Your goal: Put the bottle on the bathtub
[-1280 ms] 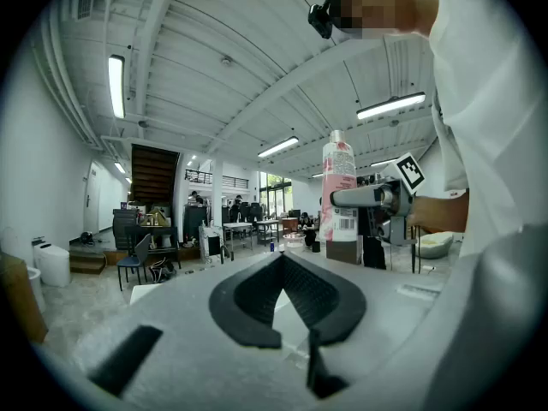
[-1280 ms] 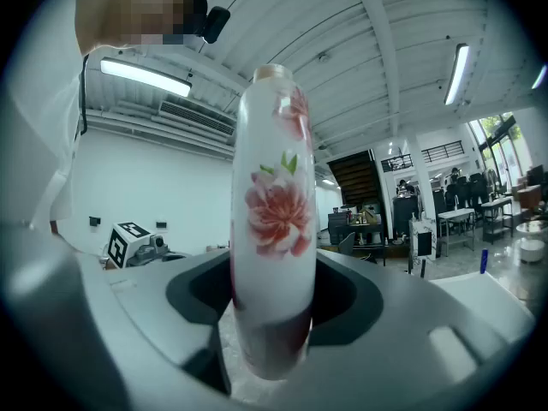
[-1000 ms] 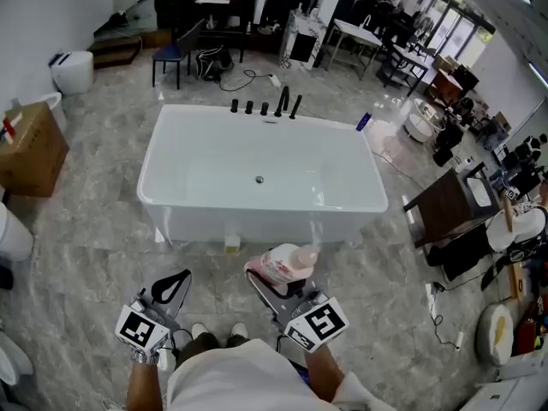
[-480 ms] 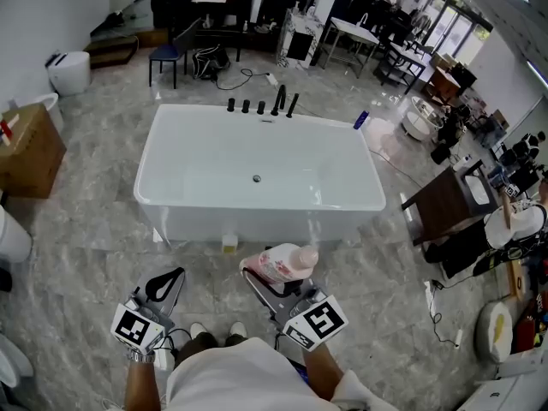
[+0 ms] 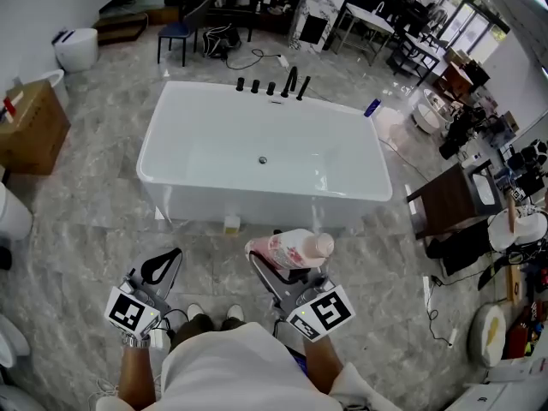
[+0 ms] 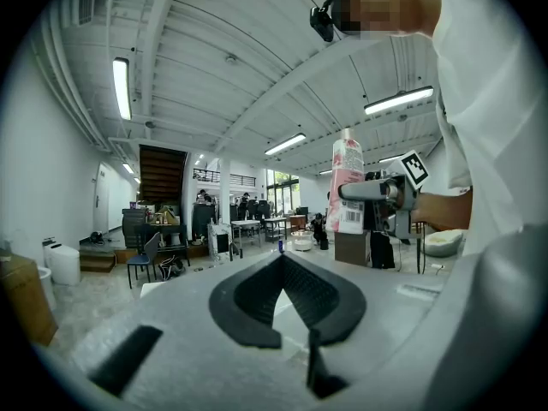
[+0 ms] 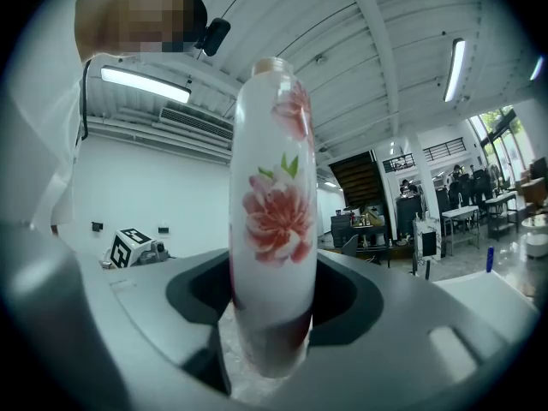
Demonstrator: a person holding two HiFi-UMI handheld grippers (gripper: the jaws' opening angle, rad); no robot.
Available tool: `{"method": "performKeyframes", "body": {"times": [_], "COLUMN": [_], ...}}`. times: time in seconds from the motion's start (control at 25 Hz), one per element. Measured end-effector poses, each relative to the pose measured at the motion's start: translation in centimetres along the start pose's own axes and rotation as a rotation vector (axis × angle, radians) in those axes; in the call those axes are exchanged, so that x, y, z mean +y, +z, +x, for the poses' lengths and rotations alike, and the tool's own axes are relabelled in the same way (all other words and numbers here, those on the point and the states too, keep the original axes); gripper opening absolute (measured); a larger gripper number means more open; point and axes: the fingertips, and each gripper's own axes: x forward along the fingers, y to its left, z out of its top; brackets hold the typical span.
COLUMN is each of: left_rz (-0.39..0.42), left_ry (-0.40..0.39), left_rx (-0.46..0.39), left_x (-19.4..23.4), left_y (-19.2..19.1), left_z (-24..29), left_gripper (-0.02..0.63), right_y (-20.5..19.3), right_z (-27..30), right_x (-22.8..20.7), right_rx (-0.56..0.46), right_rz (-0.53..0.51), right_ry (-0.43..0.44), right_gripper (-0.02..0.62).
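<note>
Change since earlier: white bottle with pink flower print (image 5: 291,251) now lies more level across the head view, with its cap swung further right. The white rectangular bathtub (image 5: 257,212) shows a touch lower and further right in that view. Both grippers are in much the same places.
Right gripper (image 5: 282,271): jaws clamped on the bottle's lower body. In the right gripper view the bottle (image 7: 270,204) stands between the 2 dark pads, cap end away from the camera.
Bottle's place: held in the air over the grey marbled floor (image 5: 86,238), on the near side of the bathtub, apart from its rim and not on it.
Left gripper (image 5: 175,255): jaws together at the tips with nothing between them, held to the left of the right gripper, over the floor.
Bathtub: a row of black tap fittings (image 5: 272,86) stands on the far rim, and a small blue bottle (image 5: 372,108) stands by the far right corner.
Left of the bathtub: brown cardboard box (image 5: 30,127) on the floor, well apart from the grippers.
</note>
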Motion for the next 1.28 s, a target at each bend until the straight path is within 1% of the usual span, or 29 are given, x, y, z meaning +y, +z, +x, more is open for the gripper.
{"method": "performKeyframes", "body": {"times": [0.12,0.32,0.4,0.52,0.64,0.8,0.92,1.04,1.16,1.28], "left_rz": [0.007,-0.011,-0.005,0.009,0.003,-0.006,-0.008,-0.007,-0.015,-0.002], "left_ry": [0.0,0.022,0.019,0.007,0.005,0.001,-0.004,-0.03,-0.048,-0.08], "left_rx": [0.018,0.027,0.035,0.02,-0.002,0.001,-0.01,-0.017,-0.017,-0.007], "left_x": [0.2,0.8,0.9,1.3,2.3,4.2,6.9,11.0,16.7,23.8], "left_y": [-0.4,-0.8,-1.2,-0.8,-0.2,-0.7,-0.9,-1.0,-1.4,-1.6], "left_z": [0.7,2.1,3.0,4.9,7.0,9.5,11.8,13.9,15.5,18.5], "left_gripper": [0.003,0.003,0.003,0.003,0.003,0.003,0.003,0.003,0.003,0.003], "right_y": [-0.2,-0.9,-1.3,-1.3,-1.2,-1.5,-1.8,-2.3,-2.6,-2.0], "right_z": [0.2,0.7,0.8,1.4,2.5,3.9,6.0,9.6,15.0,21.7], "right_x": [-1.0,-2.6,-3.4,-4.9,-6.5,-8.7,-10.8,-12.8,-14.4,-16.7], "right_rx": [0.005,0.017,0.019,0.019,0.021,0.025,0.027,0.036,0.043,0.028], "right_rz": [0.003,0.01,0.013,0.004,-0.002,-0.006,-0.009,-0.006,0.003,0.0], "right_ry": [0.002,0.009,0.013,0.017,0.02,0.018,0.002,-0.026,-0.051,-0.097], "right_gripper": [0.252,0.251,0.25,0.25,0.25,0.25,0.25,0.25,0.25,0.251]}}
